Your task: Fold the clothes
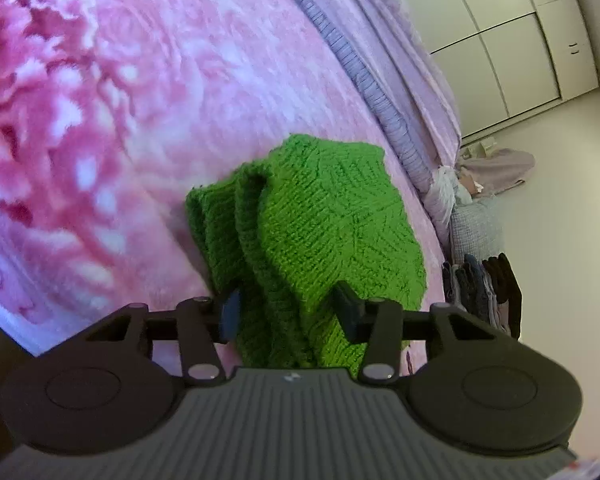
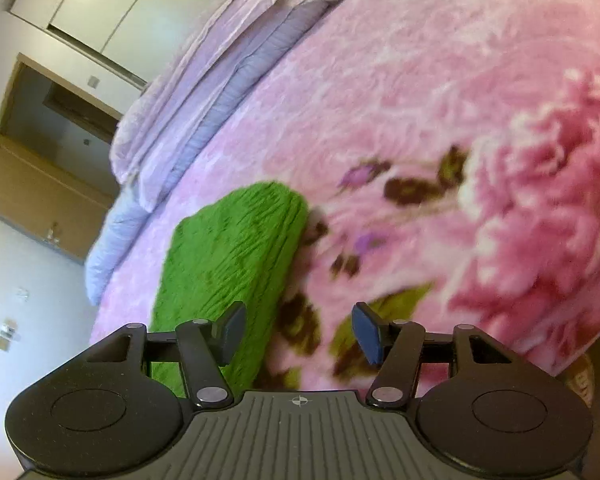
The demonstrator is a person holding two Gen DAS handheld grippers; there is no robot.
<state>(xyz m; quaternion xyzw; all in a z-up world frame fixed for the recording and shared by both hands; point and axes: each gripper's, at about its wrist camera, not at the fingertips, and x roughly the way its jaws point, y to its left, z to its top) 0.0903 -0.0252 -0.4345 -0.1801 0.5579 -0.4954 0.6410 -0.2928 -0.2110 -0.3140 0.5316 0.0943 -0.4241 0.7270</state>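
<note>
Folded bright green knitted garment (image 1: 320, 232) lying on the pink floral plush blanket (image 1: 120, 120), its near edge between the parted, non-gripping jaws of the left gripper (image 1: 288, 316); right gripper (image 2: 300, 330) wide open, empty.

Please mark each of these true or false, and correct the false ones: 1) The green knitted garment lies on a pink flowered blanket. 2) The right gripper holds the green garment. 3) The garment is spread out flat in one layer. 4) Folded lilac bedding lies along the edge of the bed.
1) True. The green knitted garment rests on the pink flowered blanket.
2) False. The right gripper is open with nothing between its fingers; the garment lies beside its left finger.
3) False. It is folded, with several layers showing at its edge.
4) True. The folded lilac bedding lies beyond the garment.
</note>
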